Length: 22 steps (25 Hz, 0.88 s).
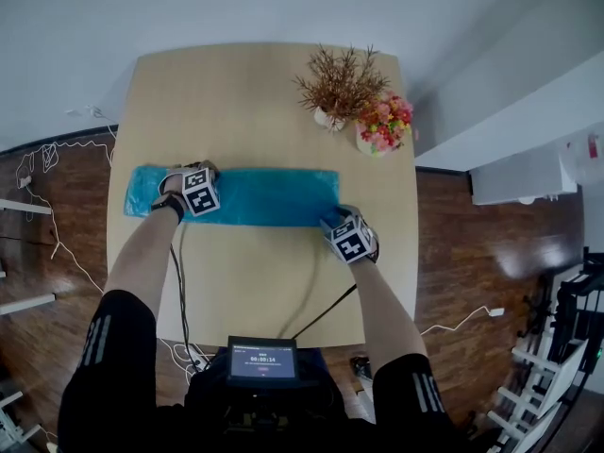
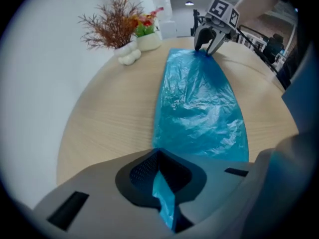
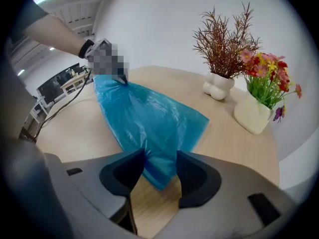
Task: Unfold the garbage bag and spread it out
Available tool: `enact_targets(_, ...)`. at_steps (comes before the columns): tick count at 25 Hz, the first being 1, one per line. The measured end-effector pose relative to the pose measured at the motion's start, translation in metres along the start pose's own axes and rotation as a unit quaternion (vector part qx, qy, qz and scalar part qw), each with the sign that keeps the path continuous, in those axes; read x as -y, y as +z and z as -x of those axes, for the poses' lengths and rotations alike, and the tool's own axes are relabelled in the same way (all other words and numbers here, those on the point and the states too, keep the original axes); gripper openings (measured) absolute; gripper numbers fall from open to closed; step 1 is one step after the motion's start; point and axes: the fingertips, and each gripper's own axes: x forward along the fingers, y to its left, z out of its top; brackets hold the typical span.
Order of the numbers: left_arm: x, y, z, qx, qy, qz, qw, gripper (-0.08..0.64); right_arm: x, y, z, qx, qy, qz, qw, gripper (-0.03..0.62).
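1. Blue film pinched tight in the left gripper [image 2: 160, 180], jaws fully together on the bag [image 2: 199, 103] near its left end.
2. Right gripper [image 3: 160, 164]: jaws wide, with the bag's near right corner sitting loose between them.
3. Bag lies as a long strip across the table [image 1: 245, 92], with a twig vase [image 1: 327, 118] and a flower vase [image 1: 371, 142] beyond it.

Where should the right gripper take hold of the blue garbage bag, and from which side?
Probably the near right corner of the garbage bag, which lies between the open jaws of the right gripper. Come in low from the table's near edge: the bag is a flat folded strip, and the left gripper pinches it farther left.
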Motion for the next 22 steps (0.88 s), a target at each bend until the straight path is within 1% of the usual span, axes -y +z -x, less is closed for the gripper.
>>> enact_targets(3,-0.001,-0.002,0.001,0.006,0.039,-0.018,0.999,0.002,0.001,-0.001,0.0,-0.001,-0.01,0.007,1.0,0.249)
enact_targets(6,-0.006,0.009,0.016,0.032,0.08,-0.023,0.996,0.0,0.001,0.004,0.006,0.006,-0.021,0.02,1.0,0.262)
enact_targets(9,-0.012,0.021,0.035,0.061,0.116,-0.023,0.9911,0.0,0.004,0.018,0.018,0.036,-0.037,0.031,0.998,0.267)
enact_targets(13,-0.013,0.027,0.055,0.083,0.157,-0.031,0.9836,0.0,0.006,0.048,0.041,0.088,-0.056,0.039,0.994,0.268)
enact_targets(15,-0.011,0.03,0.064,0.091,0.174,-0.043,0.9797,0.0,0.002,0.069,0.052,0.112,-0.063,0.062,0.99,0.266)
enact_targets(18,-0.007,0.033,0.076,0.099,0.198,-0.057,0.9735,0.0,-0.011,0.103,0.061,0.142,-0.059,0.115,0.981,0.265)
enact_targets(22,-0.003,0.033,0.089,0.105,0.225,-0.067,0.9663,0.0,-0.036,0.142,0.057,0.148,-0.041,0.187,0.97,0.264)
